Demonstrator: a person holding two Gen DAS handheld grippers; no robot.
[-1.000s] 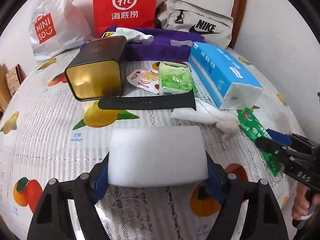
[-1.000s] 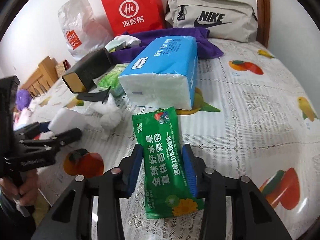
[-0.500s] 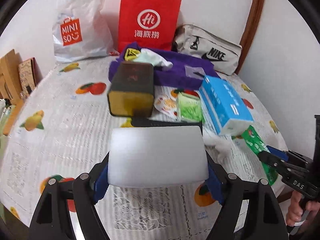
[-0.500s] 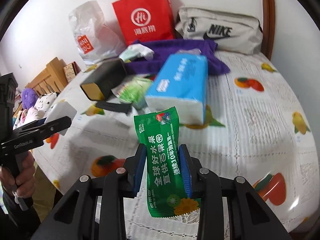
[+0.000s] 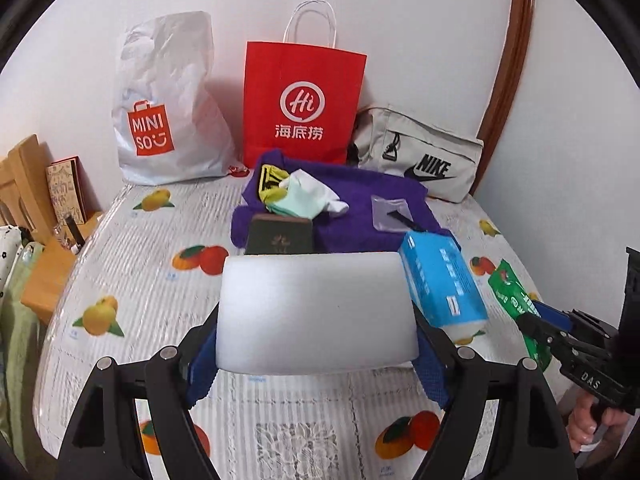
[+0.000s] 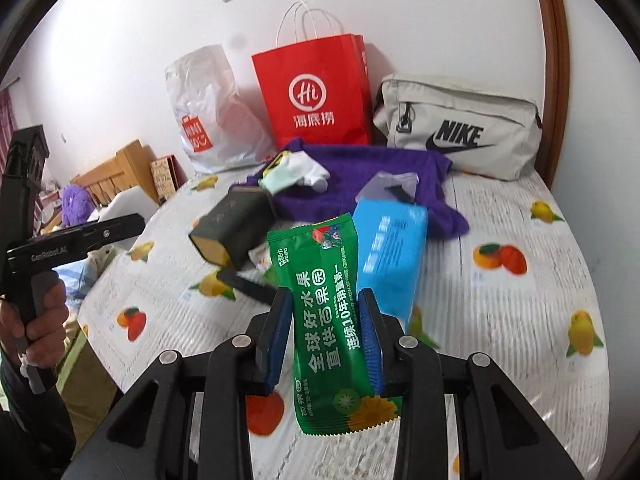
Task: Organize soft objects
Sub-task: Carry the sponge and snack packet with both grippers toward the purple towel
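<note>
- The left gripper (image 5: 316, 356) pinches a white foam block (image 5: 316, 312) across its width, blue pads pressed to both short sides; the block is off the table, and it sat just as squarely in the jaws a second ago.
- The right gripper (image 6: 326, 340) clamps a green snack packet (image 6: 332, 328) between its blue pads. The packet stands nearly upright and clear of the table, where a second ago it still lay flat on the cloth. The jaws have narrowed a little on it since then.
- In the left view the same packet (image 5: 516, 304) shows at the right edge, held up in the other gripper, with a hand (image 5: 592, 424) below on the grip.
- The fruit-print tablecloth (image 5: 132, 280) now appears farther below both cameras than before, with more of it in sight.
- The blue tissue pack (image 5: 440, 280) lies on the table just behind the two held things, beside the dark tin (image 6: 236, 228), which lies on its side.
- Beyond them a purple towel (image 5: 360, 216) carries a white and mint cloth bundle (image 5: 308, 196) and a small clear bag (image 5: 390, 210).
- Against the wall stand a white Miniso bag (image 5: 168, 108), a red paper bag (image 5: 302, 100) and a beige Nike pouch (image 5: 420, 156); their tops and the red bag's handles are in view now, unlike a second ago.
</note>
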